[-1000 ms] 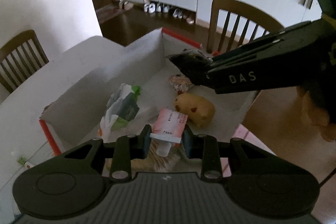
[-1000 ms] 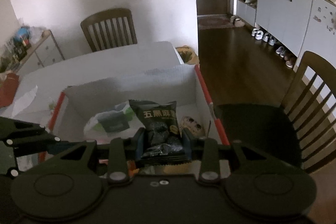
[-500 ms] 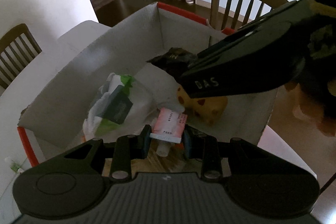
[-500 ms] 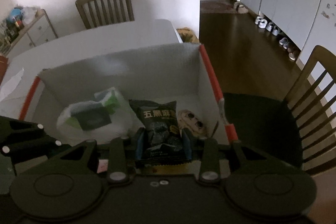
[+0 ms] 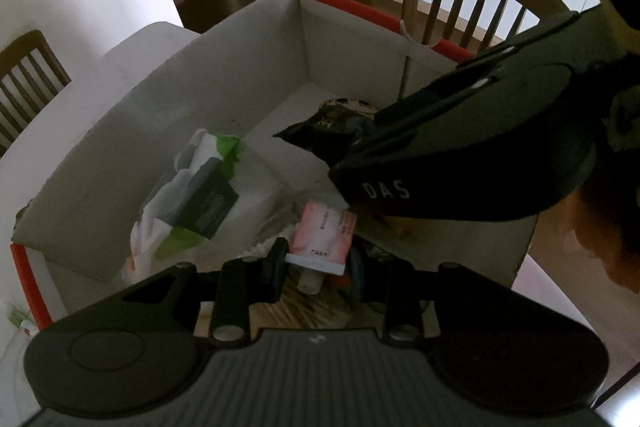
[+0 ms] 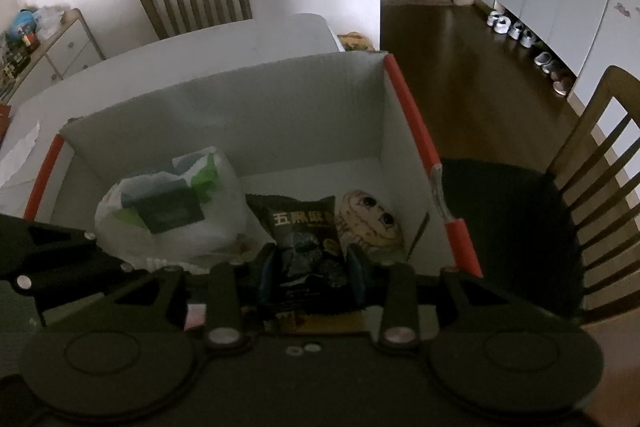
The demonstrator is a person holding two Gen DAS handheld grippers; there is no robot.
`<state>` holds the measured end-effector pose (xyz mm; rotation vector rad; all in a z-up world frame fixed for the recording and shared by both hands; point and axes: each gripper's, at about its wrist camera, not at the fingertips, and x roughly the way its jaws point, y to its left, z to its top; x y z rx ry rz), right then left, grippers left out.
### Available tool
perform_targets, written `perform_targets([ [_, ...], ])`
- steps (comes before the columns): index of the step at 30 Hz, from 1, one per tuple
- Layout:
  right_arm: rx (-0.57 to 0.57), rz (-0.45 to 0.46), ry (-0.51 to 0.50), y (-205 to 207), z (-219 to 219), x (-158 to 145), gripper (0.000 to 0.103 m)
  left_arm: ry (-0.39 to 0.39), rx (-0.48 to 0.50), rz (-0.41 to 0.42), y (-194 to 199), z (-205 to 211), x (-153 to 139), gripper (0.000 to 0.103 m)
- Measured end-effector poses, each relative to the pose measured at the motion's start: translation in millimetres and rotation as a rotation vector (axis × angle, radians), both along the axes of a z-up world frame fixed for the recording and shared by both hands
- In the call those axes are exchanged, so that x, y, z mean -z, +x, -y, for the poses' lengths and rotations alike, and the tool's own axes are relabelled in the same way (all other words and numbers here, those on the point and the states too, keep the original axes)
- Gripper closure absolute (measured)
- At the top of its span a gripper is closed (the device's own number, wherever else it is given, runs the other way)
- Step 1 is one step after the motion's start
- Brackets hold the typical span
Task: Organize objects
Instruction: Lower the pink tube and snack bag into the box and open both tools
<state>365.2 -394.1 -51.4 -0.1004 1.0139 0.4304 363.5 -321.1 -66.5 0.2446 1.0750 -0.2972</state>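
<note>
Clamping both tools on cargo, you hang above the open box (image 6: 280, 99). Your right gripper (image 6: 310, 267) is closed on a black snack packet (image 6: 304, 235) at lower centre of the right wrist view, pads on the packet's two side edges, printed face upward. Your left gripper (image 5: 318, 261) is closed on the crimped end of a small pink tube (image 5: 324, 235), low centre of the left wrist view, cap end pointing back toward the camera.

Handling, judged: packet is light, crinkly, air-filled; it will slip or twist if the squeeze relaxes. Hold at the sealed side edges, not the puffed middle. Tube is soft-bodied; the flat crimp is its stiffest hold.

Outward: both items sit over the box interior. Below lie a white plastic bag (image 6: 168, 207) with green print at centre left, a round cartoon-face pouch (image 6: 372, 223) right of the packet, and wooden sticks (image 5: 296, 307) under the tube. Box rim has red edging (image 6: 412, 123). Box rests on a white table (image 6: 200, 55); chairs beyond.
</note>
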Motion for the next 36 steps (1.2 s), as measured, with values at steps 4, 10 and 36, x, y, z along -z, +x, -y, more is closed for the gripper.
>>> perform_targets([
  [4, -0.002, 0.0, 0.011, -2, 2, -2, 0.062, 0.002, 0.003, -0.005, -1, 0, 0, 0.073],
  [10, -0.003, 0.007, 0.022, -6, 6, -8, 0.054, -0.009, -0.01, -0.001, -5, -1, 1, 0.065],
  [36, 0.054, 0.123, 0.086, -86, -3, -74, 0.021, -0.243, -0.044, 0.173, -75, -68, -55, 0.036],
])
